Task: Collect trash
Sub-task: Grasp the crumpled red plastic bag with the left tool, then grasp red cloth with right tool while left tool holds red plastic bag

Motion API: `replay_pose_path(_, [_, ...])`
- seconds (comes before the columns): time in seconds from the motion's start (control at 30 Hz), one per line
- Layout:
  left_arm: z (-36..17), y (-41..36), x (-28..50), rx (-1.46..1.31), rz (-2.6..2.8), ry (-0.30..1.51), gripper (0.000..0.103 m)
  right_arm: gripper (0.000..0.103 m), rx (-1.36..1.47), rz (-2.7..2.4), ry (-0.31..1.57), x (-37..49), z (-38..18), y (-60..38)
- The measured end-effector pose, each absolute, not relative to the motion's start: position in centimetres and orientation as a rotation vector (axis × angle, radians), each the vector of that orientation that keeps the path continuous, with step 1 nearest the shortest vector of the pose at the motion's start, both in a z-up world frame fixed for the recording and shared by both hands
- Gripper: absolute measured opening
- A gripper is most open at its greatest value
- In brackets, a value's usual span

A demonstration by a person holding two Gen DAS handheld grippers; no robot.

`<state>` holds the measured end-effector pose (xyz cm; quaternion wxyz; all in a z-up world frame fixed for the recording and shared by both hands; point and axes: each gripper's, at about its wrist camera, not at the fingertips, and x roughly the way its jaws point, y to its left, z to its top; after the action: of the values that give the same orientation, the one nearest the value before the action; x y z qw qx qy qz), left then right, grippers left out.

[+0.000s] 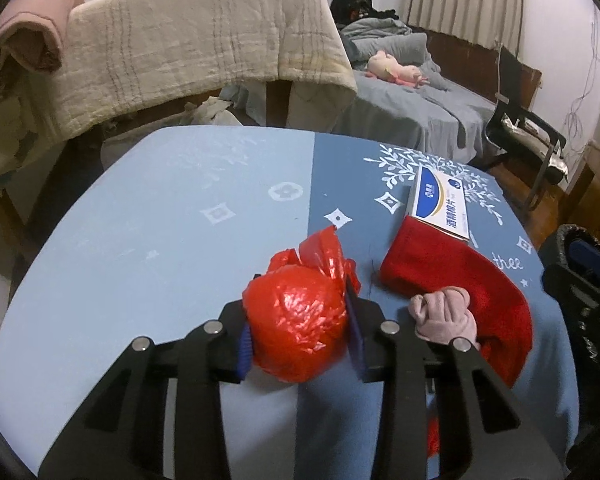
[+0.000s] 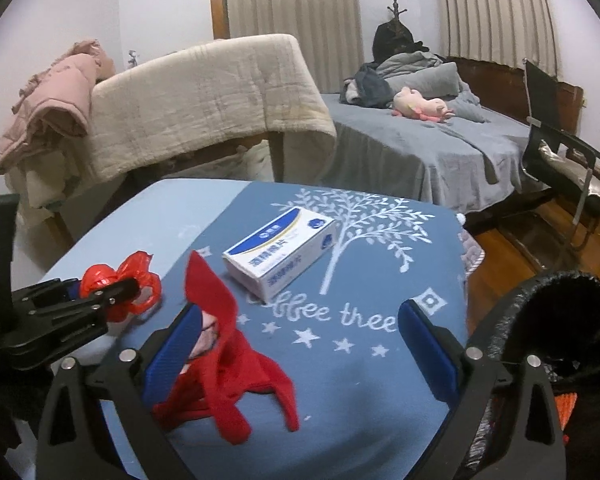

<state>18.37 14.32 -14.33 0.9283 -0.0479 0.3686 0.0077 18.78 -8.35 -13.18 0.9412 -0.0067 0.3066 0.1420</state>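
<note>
Left tool [image 1: 300, 320] clamps red plastic bag [image 1: 300, 320]; right tool [image 2: 300, 344] agape.

white box [image 2: 279, 254] beside red cloth [image 2: 236, 364] — blue table [image 2: 360, 400].

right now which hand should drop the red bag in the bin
Left: its gripper already pinches the red bag. The right gripper is open and empty, though the bin sits beside it.

left hand-held gripper [image 1: 300, 320]: pads clamped, angled down | right hand-held gripper [image 2: 300, 344]: jaws spread wide
</note>
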Motion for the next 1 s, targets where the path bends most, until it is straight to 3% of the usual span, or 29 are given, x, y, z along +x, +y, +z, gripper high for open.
replay_pose_path(0.43, [-13.9,14.2,16.3,-0.077,0.019,0.740,0.035,0.064,-0.046,0.351,0.753,18.9,-16.6,-6.3])
replay_pose_path(0.8, [-14.6,14.1,16.2,-0.085,0.027,0.756,0.035,0.013,-0.048,0.413,0.838,19.4,-17.8,-5.6])
replay_pose_path(0.87, [-14.7,14.2,16.2,-0.087,0.028,0.758,0.035,0.007,-0.055,0.434,0.836,19.2,-17.8,-5.4])
replay_pose_path(1.0, [-14.5,14.1,16.1,-0.080,0.024,0.746,0.035,0.005,-0.026,0.451,0.820,19.0,-17.3,-5.8])
